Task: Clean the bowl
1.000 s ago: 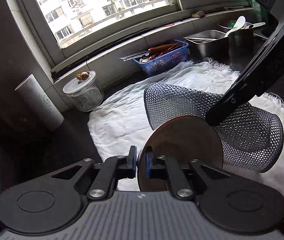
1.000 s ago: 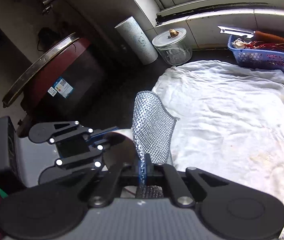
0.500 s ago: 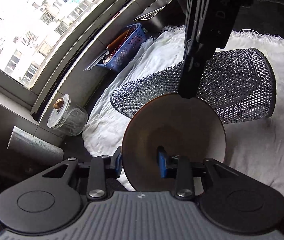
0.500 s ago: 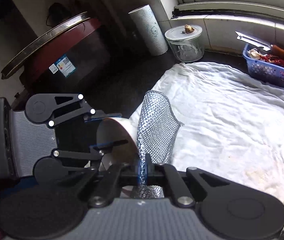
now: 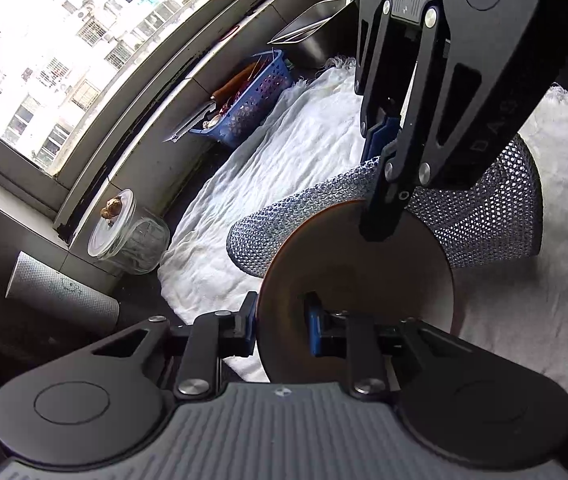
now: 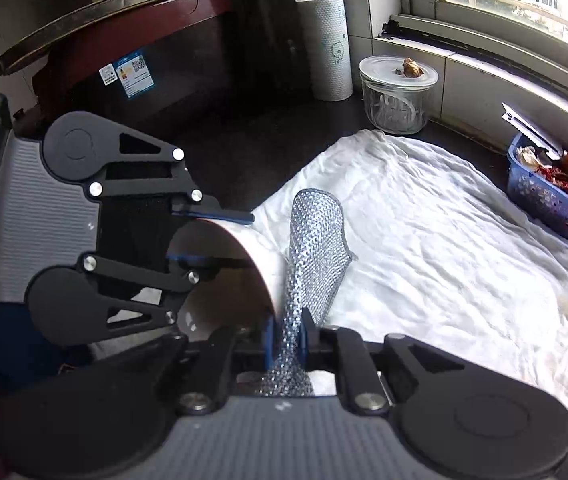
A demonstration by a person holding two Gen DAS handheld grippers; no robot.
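Left hand-held gripper point(image 5: 279, 326) clamps the bowl point(image 5: 358, 276) rim, one pad inside, one outside; jaws just closed further on it. Bowl sits tilted above the white cloth point(image 5: 284, 168), just ahead of the fingers. Right hand-held gripper point(image 6: 286, 338) pinches the mesh scrubber point(image 6: 316, 240), jaws just eased wider, scrubber against the bowl's outer wall.

Since the first earlier pictures both wrists roll — the window line tilts in each view. The left gripper point(image 5: 279, 322) reopens partway, then closes further on the rim of the bowl point(image 5: 358, 288). The right gripper point(image 6: 287, 334) has just been opening slightly, the mesh scrubber point(image 6: 316, 248) between its pads — the scrubber's tip swings from 12 toward 1 o'clock.
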